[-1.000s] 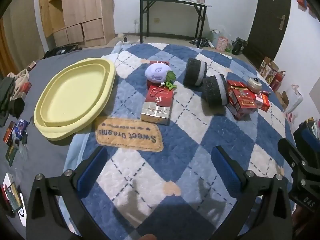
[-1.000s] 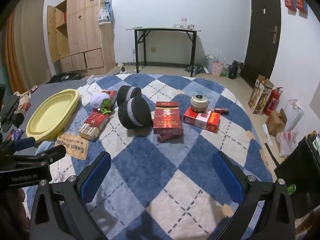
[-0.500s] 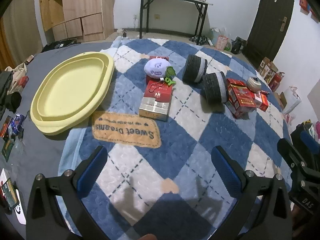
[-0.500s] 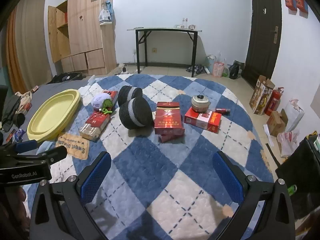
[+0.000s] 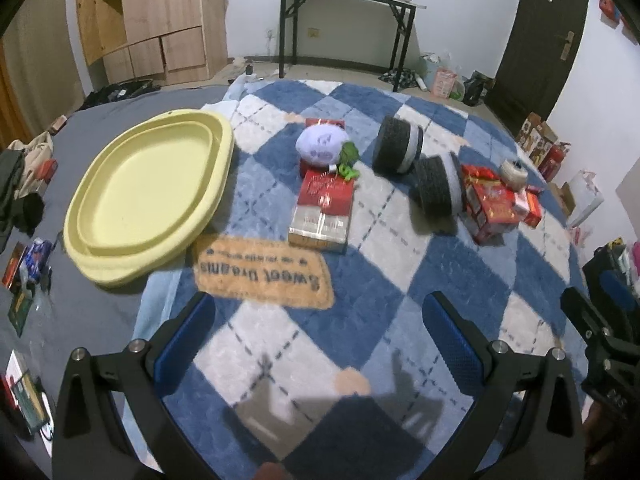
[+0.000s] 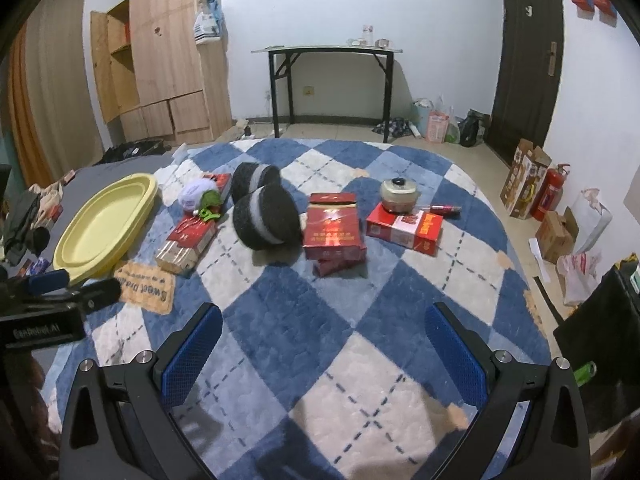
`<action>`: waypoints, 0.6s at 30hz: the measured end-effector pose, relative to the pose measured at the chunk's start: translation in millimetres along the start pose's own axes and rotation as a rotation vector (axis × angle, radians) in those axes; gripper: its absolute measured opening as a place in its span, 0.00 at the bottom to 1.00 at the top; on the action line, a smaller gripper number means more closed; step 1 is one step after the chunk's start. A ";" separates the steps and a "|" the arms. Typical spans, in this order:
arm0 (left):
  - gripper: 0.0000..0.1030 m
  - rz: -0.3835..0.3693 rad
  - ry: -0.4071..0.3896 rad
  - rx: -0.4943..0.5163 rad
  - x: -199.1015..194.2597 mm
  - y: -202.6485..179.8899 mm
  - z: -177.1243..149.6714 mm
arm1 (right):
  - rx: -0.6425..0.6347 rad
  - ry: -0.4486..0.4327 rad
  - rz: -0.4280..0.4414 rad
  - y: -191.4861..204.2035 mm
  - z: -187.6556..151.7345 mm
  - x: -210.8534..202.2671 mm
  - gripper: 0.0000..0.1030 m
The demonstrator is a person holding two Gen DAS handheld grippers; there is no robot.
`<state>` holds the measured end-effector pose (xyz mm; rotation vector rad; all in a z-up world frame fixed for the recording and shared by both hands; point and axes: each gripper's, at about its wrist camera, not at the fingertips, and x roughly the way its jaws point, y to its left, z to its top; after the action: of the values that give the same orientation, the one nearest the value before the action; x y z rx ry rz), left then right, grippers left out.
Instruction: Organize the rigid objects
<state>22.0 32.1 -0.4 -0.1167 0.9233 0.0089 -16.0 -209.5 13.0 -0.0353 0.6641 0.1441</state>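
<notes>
On a blue and white checked blanket (image 5: 392, 280) lie a yellow oval tray (image 5: 148, 188), a red and silver carton (image 5: 324, 210), a purple plush (image 5: 322, 146), two dark rolled items (image 5: 436, 190), red boxes (image 5: 496, 204) and a small lidded pot (image 5: 513, 173). In the right wrist view the tray (image 6: 104, 224), stacked red boxes (image 6: 332, 232), a flat red box (image 6: 404, 226) and the pot (image 6: 398, 194) show. My left gripper (image 5: 316, 344) and right gripper (image 6: 320, 356) are open, empty, above the blanket's near part.
A black table (image 6: 332, 80), a wooden cabinet (image 6: 160, 68) and a dark door (image 6: 524, 56) stand at the back. Clothes and small items (image 5: 24, 196) lie left of the tray. Boxes and a fire extinguisher (image 6: 550, 190) stand on the floor at right.
The left gripper has drawn back and risen a little, so the objects look smaller and farther. The right gripper has barely moved. Both stay open.
</notes>
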 end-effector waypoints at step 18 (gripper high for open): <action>1.00 -0.030 -0.033 0.226 120.1 -7.7 121.5 | 0.070 -0.026 -0.055 -91.5 94.4 149.0 1.00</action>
<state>191.5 32.1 -22.7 0.0791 0.8841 -0.1206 170.9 -274.4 -5.8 0.0156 0.6415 0.0682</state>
